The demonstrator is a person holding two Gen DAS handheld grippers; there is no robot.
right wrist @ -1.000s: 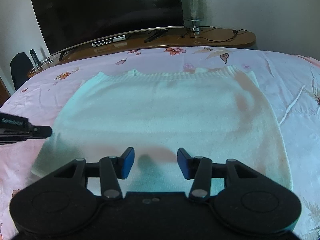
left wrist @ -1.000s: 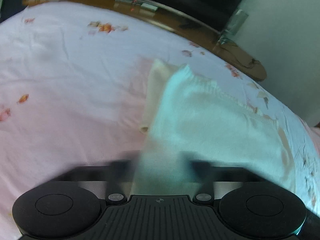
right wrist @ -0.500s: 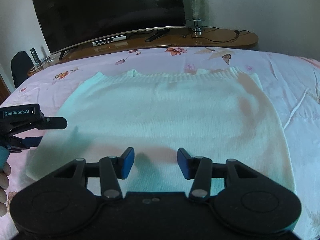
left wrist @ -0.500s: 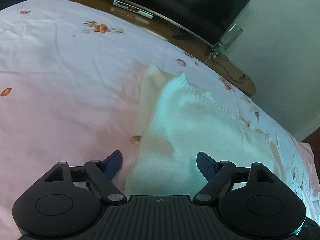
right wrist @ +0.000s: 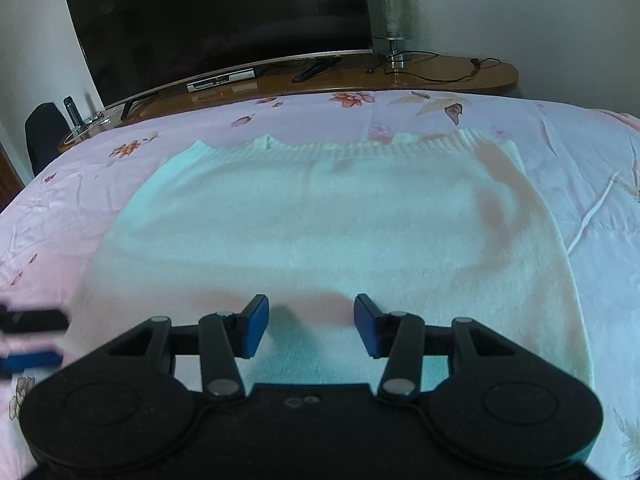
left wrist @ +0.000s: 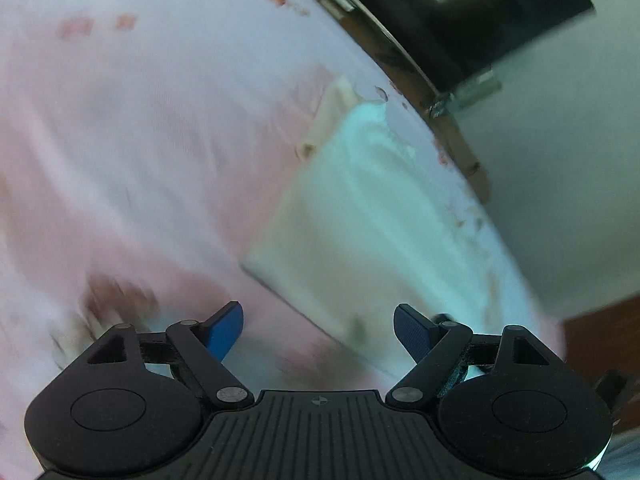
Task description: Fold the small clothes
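White knit, a small sweater (right wrist: 328, 232), lies spread flat on the bed, on a pink floral bedsheet (right wrist: 60, 208), with its ribbed hem toward the far edge of the bed. The right tool (right wrist: 311, 326) is held low and level over the near edge of the sweater, pointing straight toward the television (right wrist: 216, 24); its blue pads (right wrist: 256, 326) stand wide apart with nothing between them, and whether they touch the knit I cannot tell. The left tool (left wrist: 318, 330) is out to the sweater's left side, tilted, so that its own view is skewed and blurred; its jaws are also spread wide and empty, above bare sheet just beside the near left corner of the sweater (left wrist: 372, 232).

No writing can be read anywhere; a small cross mark on the left tool's body is the only marking.

The right wrist view alone shows the whole garment, the wooden surface (right wrist: 440, 76) behind the bed with a set-top box (right wrist: 220, 80), a glass-shaded lamp (right wrist: 390, 20) and its cable, and the left tool (right wrist: 32, 340) as a dark blur at the left edge. The left wrist view alone shows a cream edge (left wrist: 332, 120) sticking out from under the sweater's far left corner.
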